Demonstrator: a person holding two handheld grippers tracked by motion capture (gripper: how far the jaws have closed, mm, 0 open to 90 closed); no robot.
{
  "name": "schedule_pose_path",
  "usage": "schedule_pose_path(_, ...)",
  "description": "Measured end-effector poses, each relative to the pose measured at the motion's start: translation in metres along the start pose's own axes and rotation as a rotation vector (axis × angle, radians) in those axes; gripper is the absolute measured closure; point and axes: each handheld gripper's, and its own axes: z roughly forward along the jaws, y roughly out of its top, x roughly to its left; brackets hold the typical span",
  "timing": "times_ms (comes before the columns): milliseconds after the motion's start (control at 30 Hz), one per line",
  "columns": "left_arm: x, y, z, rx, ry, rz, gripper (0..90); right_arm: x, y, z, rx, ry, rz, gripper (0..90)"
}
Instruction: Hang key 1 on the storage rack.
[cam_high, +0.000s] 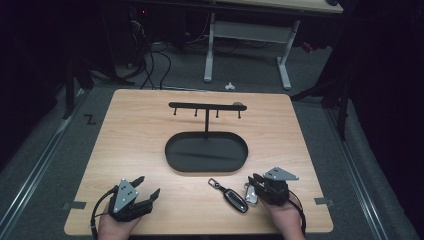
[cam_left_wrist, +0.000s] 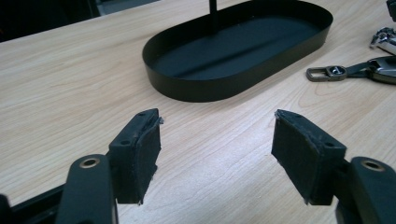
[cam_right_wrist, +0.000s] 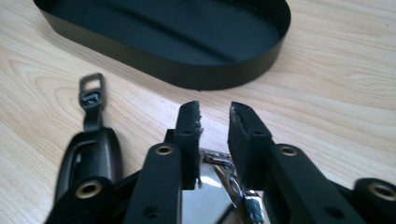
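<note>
A black key fob (cam_high: 235, 198) with a short strap and metal clip (cam_high: 214, 183) lies on the wooden table near its front edge. Right beside it rests a shiny silver metal piece (cam_high: 251, 194). My right gripper (cam_high: 253, 181) hovers just over that silver piece (cam_right_wrist: 205, 196), jaws a narrow gap apart with nothing between the pads; the fob (cam_right_wrist: 91, 158) lies to their left. My left gripper (cam_high: 149, 186) sits at the front left, open wide over bare wood (cam_left_wrist: 217, 140), with nothing in it. The fob's clip (cam_left_wrist: 327, 72) lies far to its right.
A black oval tray (cam_high: 172, 160) stands mid-table, and a post rises from it to a bar with several hooks (cam_high: 207, 106). Its wall (cam_right_wrist: 187, 74) is just beyond my right jaws. A white-legged desk (cam_high: 250, 30) and cables stand on the floor behind.
</note>
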Motion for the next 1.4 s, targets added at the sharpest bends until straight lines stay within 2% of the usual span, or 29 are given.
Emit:
schedule_pose_path(133, -0.003, 0.0, 0.007, 0.032, -0.024, 0.017, 29.8, -0.003, -0.001, 0.001, 0.041, -0.001, 0.009, 65.5)
schedule_pose_path(200, -0.004, -0.001, 0.011, 0.049, -0.031, 0.026, 27.6, -0.004, -0.002, 0.002, 0.073, -0.004, -0.007, 62.4)
schedule_pose_path(400, -0.01, 0.0, 0.016, 0.058, -0.04, 0.054, 25.7, -0.002, -0.003, 0.005, 0.132, 0.005, -0.018, 57.1)
schedule_pose_path(533, -0.01, 0.001, 0.016, 0.053, -0.042, 0.052, 25.6, -0.002, 0.007, 0.006, 0.183, 0.011, -0.025, 54.8)
schedule_pose_path(667, -0.01, 0.001, 0.016, 0.047, -0.057, 0.053, 25.3, -0.003, 0.02, 0.005, 0.257, 0.025, -0.03, 50.5)
schedule_pose_path(700, -0.01, 0.001, 0.016, 0.047, -0.057, 0.053, 25.1, -0.003, 0.02, 0.005, 0.257, 0.025, -0.03, 50.5)
schedule_pose_path(733, -0.011, 0.001, 0.017, 0.053, -0.069, 0.055, 25.1, -0.004, 0.029, 0.002, 0.29, 0.015, -0.055, 49.4)
schedule_pose_path(833, -0.013, 0.0, 0.019, 0.058, -0.08, 0.071, 25.1, -0.003, 0.037, 0.0, 0.354, -0.007, -0.078, 45.9)
schedule_pose_path(867, -0.013, 0.0, 0.019, 0.058, -0.08, 0.071, 25.1, -0.003, 0.037, 0.0, 0.354, -0.007, -0.078, 45.9)
schedule_pose_path(900, -0.015, 0.001, 0.019, 0.056, -0.082, 0.084, 25.2, -0.001, 0.04, 0.002, 0.411, -0.029, -0.121, 44.4)
schedule_pose_path(967, -0.016, 0.001, 0.018, 0.053, -0.085, 0.089, 25.2, 0.0, 0.041, 0.003, 0.452, -0.033, -0.148, 43.8)
schedule_pose_path(1033, -0.016, 0.001, 0.018, 0.051, -0.085, 0.09, 25.2, 0.001, 0.042, 0.005, 0.492, -0.036, -0.145, 43.1)
schedule_pose_path(1100, -0.016, 0.001, 0.018, 0.049, -0.084, 0.091, 25.2, 0.001, 0.043, 0.008, 0.534, -0.039, -0.175, 42.5)
schedule_pose_path(1200, -0.015, 0.001, 0.017, 0.045, -0.083, 0.091, 25.3, 0.003, 0.046, 0.01, 0.577, -0.031, -0.185, 41.4)
schedule_pose_path(1333, -0.015, 0.001, 0.017, 0.044, -0.084, 0.09, 25.3, 0.008, 0.054, 0.012, 0.636, -0.015, -0.236, 38.7)
schedule_pose_path(1400, -0.015, 0.001, 0.017, 0.045, -0.082, 0.092, 25.3, 0.01, 0.059, 0.012, 0.645, -0.009, -0.247, 38.2)
